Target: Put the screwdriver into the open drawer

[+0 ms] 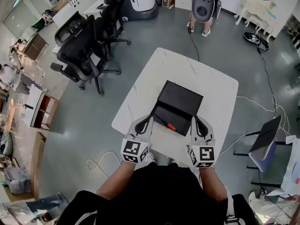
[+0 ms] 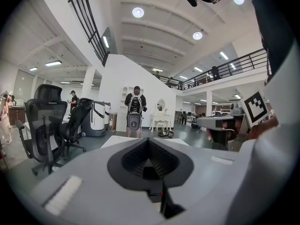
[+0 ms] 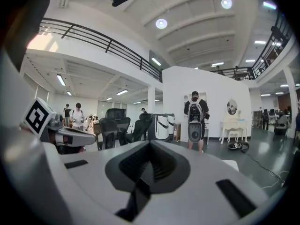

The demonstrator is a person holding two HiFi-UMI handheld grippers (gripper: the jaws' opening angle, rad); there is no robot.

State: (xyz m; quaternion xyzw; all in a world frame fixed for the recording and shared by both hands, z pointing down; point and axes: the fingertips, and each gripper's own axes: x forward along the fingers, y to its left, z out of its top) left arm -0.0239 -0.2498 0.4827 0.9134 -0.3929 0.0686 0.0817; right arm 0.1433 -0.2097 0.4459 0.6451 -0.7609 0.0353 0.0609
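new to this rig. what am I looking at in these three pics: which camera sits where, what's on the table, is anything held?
There is no robot here: a person holds a two-jaw gripper in each hand. The head view comes from a camera on the person's head, looking steeply down. It shows the left gripper and the right gripper, each carrying a cube with square markers, over a white marble-patterned table. On the table stands a black box-shaped cabinet with its drawer pulled open. A screwdriver with an orange-red handle lies in that drawer. The left and right gripper views come from cameras riding on each gripper, looking along its jaws out across the room. Both grippers are shut and hold nothing.
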